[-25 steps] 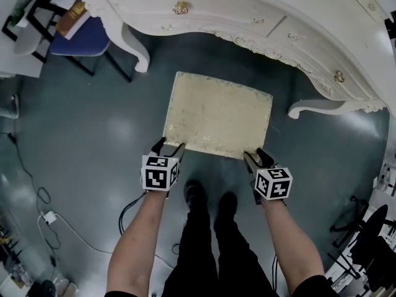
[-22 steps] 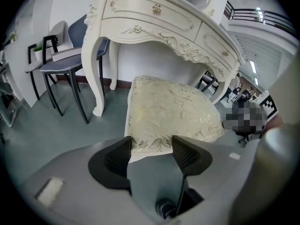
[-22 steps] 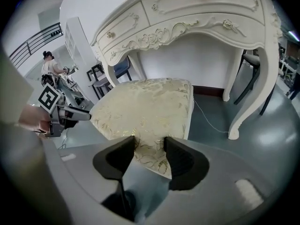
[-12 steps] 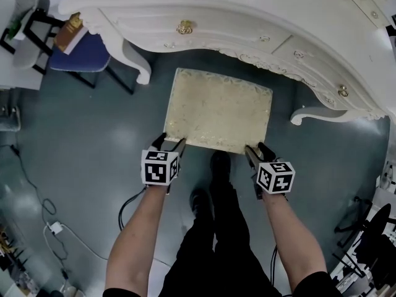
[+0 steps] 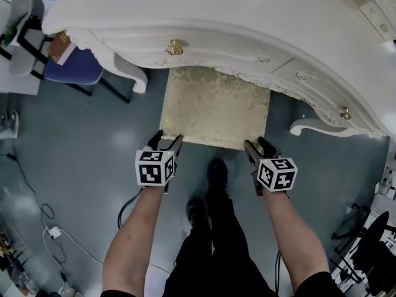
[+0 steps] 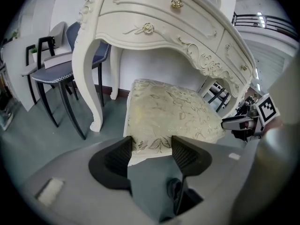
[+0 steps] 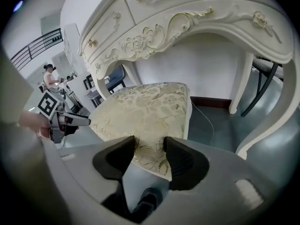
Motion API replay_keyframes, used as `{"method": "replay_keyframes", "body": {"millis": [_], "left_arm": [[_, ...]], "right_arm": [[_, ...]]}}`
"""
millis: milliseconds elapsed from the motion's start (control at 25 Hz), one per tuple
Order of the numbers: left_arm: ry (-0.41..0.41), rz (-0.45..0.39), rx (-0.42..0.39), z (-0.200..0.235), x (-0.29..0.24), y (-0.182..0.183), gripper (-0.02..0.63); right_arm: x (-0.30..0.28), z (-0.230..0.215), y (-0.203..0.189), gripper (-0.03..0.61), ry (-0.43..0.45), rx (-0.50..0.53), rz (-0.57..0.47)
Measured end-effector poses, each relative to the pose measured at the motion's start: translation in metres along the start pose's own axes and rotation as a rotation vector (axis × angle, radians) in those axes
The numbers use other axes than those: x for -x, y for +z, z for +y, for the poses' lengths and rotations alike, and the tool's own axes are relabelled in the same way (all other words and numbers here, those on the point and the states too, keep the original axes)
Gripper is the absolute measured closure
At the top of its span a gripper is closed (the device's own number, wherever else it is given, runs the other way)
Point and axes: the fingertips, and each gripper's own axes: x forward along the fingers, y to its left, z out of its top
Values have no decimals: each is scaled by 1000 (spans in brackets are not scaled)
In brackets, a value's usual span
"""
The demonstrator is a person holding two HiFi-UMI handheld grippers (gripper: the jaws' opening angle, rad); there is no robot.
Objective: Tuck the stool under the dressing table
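Observation:
The stool [image 5: 213,107] has a cream, gold-patterned cushion, and its far end lies under the front edge of the white dressing table [image 5: 247,23]. My left gripper [image 5: 166,141] is at the stool's near left corner, my right gripper [image 5: 257,146] at its near right corner. In the left gripper view the cushion's [image 6: 173,111] near edge sits between the wide-set jaws of my left gripper [image 6: 151,146]. The right gripper view shows the same: my right gripper [image 7: 149,146] against the cushion [image 7: 145,111]. Both stand open, tips at the edge.
The table's curved legs [image 5: 136,79] [image 5: 309,127] flank the stool on either side. A blue chair [image 5: 68,64] stands left of the table. Cables [image 5: 52,231] trail over the grey floor at lower left. The person's shoes [image 5: 213,184] are just behind the stool.
The stool and both grippers have moved together toward the table, and the stool's far end has slid beneath its front edge. The person has stepped forward.

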Motion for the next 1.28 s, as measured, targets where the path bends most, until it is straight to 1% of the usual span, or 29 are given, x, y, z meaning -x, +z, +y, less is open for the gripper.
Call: {"method": "replay_keyframes", "body": {"millis": [120,240,280,360,480,560,640,760,840,960,1120,1280], "left_arm": [[-17,-10,6,8,-13,25,324],[-43,-25,29,8,-20,41,364],[-47,-25,21,6,-19,41,368],[-35,-11,-20,5,-16,35,368],[21,13,-66,9,-14,24,367],[40,-5,-72,12,-14,24,380],[36,-23,-78,13,-17,28,421],[28,-30,-97,12,-24,33,423],[24,-45,-102,13,-28,40,423],[39,-64,-118,15,-37,54,428],[40,-108,-148,16,-56,81,442],[35,-160,-145,18,-72,107,443]], "right_arm": [[-13,-11,27,364,13,5,-33],[-9,-28,42,382,-15,-41,-72],[-5,-30,40,399,-25,-58,-71],[-1,-28,25,410,-32,-62,-46],[-2,-24,10,433,-35,-38,-21],[-6,-27,12,457,-49,-48,-20],[-10,-30,13,469,-57,-54,-20],[-13,-33,15,472,-74,-37,-44],[-17,-37,23,472,-85,-35,-66],[-25,-42,38,473,-85,-48,-95],[-36,-53,60,474,-80,-27,-148],[-47,-65,82,474,-82,-37,-192]]}}
